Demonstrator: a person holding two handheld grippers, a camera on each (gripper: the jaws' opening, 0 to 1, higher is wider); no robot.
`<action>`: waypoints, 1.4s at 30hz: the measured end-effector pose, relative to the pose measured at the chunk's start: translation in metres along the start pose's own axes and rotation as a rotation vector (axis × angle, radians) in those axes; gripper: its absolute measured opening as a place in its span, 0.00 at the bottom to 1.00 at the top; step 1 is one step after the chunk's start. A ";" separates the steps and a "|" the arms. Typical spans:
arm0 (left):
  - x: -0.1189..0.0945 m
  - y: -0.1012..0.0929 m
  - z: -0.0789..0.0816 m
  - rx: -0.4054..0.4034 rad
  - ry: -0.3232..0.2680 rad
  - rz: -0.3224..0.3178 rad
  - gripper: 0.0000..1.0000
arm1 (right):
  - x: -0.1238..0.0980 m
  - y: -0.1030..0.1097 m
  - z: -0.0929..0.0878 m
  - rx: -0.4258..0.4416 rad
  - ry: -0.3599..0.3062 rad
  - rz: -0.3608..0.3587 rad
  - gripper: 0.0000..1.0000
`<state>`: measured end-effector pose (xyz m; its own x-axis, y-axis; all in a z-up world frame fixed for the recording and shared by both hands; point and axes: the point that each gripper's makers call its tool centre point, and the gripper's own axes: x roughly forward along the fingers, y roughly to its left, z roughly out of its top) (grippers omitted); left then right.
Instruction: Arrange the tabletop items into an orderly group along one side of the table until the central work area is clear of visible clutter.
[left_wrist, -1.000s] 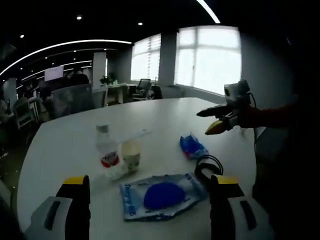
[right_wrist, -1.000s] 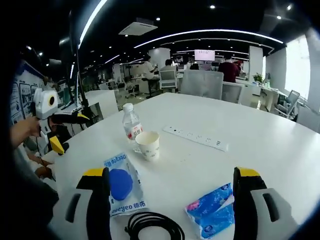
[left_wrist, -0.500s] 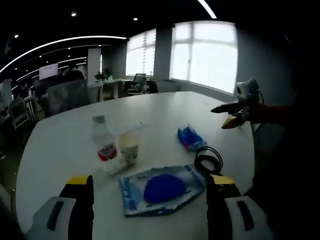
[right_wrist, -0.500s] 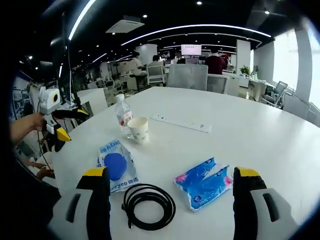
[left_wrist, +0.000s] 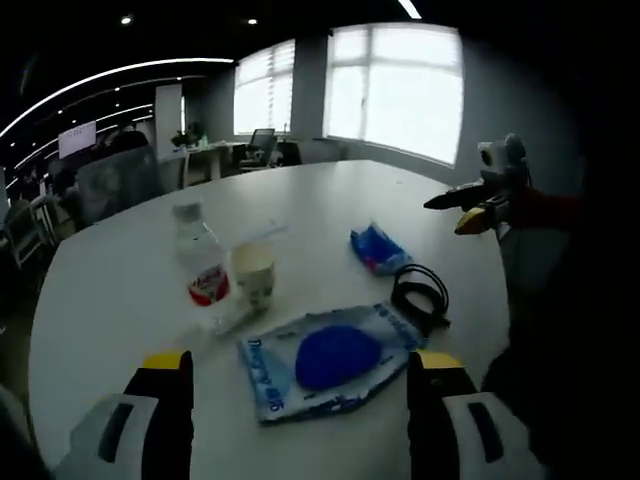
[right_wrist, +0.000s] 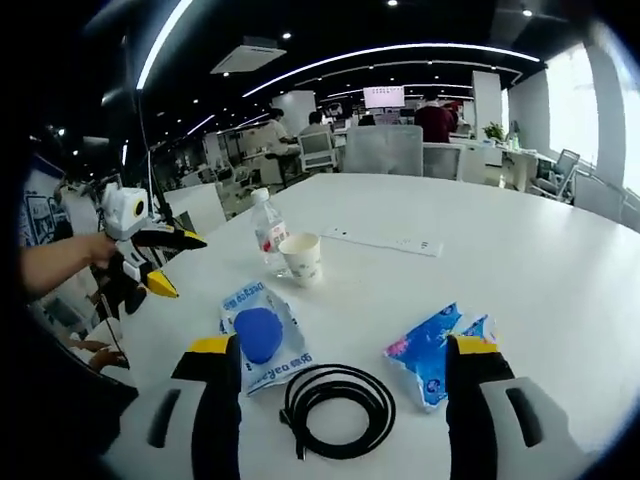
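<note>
Near the worktop (right_wrist: 560, 260) edge, we'd pinch the limp, light blue-and-clear plastic pouch (left_wrist: 325, 360) by a corner; both grippers (left_wrist: 298, 400) (right_wrist: 342, 385) gape wide, empty

Left gripper (left_wrist: 298, 400) held up with jaws wide apart and nothing between them, right gripper (right_wrist: 343, 385) the same, a hand (right_wrist: 100, 252) holding the left one
</note>
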<state>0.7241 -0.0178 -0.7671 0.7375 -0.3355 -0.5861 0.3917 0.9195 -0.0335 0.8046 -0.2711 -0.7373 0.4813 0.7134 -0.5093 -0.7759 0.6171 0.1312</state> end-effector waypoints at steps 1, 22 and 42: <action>0.001 0.000 -0.002 -0.002 0.005 -0.006 0.84 | 0.001 0.003 -0.001 0.013 -0.002 0.005 0.71; 0.031 -0.004 -0.036 -0.055 0.143 -0.104 0.59 | 0.044 0.075 -0.054 0.284 0.089 0.143 0.36; 0.046 -0.001 -0.071 -0.107 0.295 -0.132 0.39 | 0.065 0.102 -0.101 0.301 0.280 0.175 0.26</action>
<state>0.7183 -0.0191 -0.8516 0.4872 -0.3940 -0.7794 0.4018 0.8935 -0.2005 0.7158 -0.1950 -0.8432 0.1919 0.7238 -0.6627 -0.6628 0.5936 0.4564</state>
